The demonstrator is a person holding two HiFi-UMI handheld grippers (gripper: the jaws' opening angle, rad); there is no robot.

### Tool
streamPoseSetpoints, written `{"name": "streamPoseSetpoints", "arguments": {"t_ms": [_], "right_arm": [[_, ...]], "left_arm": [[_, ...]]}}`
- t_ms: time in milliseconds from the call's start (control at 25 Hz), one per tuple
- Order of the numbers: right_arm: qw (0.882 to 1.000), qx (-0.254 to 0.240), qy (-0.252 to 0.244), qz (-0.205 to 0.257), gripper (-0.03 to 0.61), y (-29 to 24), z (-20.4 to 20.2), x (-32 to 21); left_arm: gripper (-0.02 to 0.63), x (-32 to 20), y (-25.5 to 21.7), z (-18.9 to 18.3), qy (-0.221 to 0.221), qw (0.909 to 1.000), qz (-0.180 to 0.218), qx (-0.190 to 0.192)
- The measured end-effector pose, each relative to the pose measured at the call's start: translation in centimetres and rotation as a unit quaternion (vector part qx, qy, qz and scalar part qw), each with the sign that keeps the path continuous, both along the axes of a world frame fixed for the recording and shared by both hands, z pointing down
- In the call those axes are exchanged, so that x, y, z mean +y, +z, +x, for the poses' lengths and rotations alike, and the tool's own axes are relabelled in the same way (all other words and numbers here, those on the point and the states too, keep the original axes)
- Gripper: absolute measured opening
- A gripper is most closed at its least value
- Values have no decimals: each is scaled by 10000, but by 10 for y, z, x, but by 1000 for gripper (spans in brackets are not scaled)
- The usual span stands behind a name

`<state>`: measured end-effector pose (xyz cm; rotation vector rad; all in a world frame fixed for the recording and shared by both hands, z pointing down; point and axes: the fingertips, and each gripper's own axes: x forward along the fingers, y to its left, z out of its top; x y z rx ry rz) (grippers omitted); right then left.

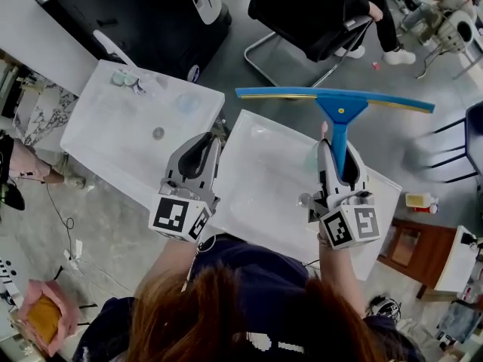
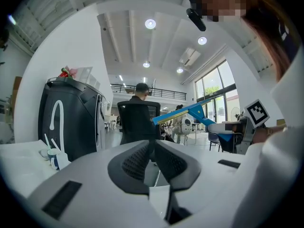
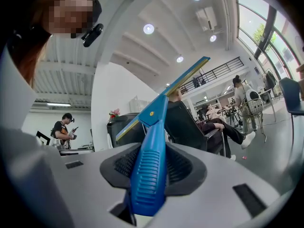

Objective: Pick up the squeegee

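Gray floor, a black office chair point(image 1: 302, 13) and a tall black machine point(image 1: 136, 13) lay beyond the white table point(image 1: 264, 179), whose top looked smooth and faintly glossy.

The squeegee point(image 1: 337, 111) was off that table, held over its far side. The right gripper point(image 1: 338, 151) had its fingers pinched on the handle from both sides, well back from the head. The handle ran straight out along the line the gripper pointed. The long blade sat crosswise at the far end, reaching past the table's far edge on both sides. In the right gripper view it stood up against the ceiling, so it touched nothing below.

The left gripper point(image 1: 205, 143) hung over the table's left edge, beside the right one and apart from the squeegee. Its fingertips were drawn together with nothing between them. The right hand was plainly the one on the tool, and the blade's left tip lay ahead and to the right of the left gripper.

The handle was hard blue plastic, flat and ribbed where the fingers held it, widening to a triangular neck with a small yellow rivet. The blade was a thin straight blue bar with a yellow strip along one edge. The finger pads were black and finely ridged, set in white shells.

The pick looked done. With the head so far from the grip, the handle might twist between the pads.
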<state>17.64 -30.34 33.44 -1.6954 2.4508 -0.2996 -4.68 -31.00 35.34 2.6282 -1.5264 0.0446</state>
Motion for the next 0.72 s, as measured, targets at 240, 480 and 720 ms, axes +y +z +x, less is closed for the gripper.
{"name": "streamPoseSetpoints", "arguments": {"t_ms": [240, 480, 720], "right_arm": [[9998, 131, -32, 131, 158, -9, 0, 5], [9995, 164, 2, 273, 158, -18, 4, 4], [9995, 109, -22, 309, 158, -22, -2, 3]], "left_arm": [[29, 1, -7, 6, 79, 9999, 62, -16], [23, -1, -12, 10, 75, 9999, 96, -60], [23, -7, -13, 15, 147, 9998, 112, -29]]}}
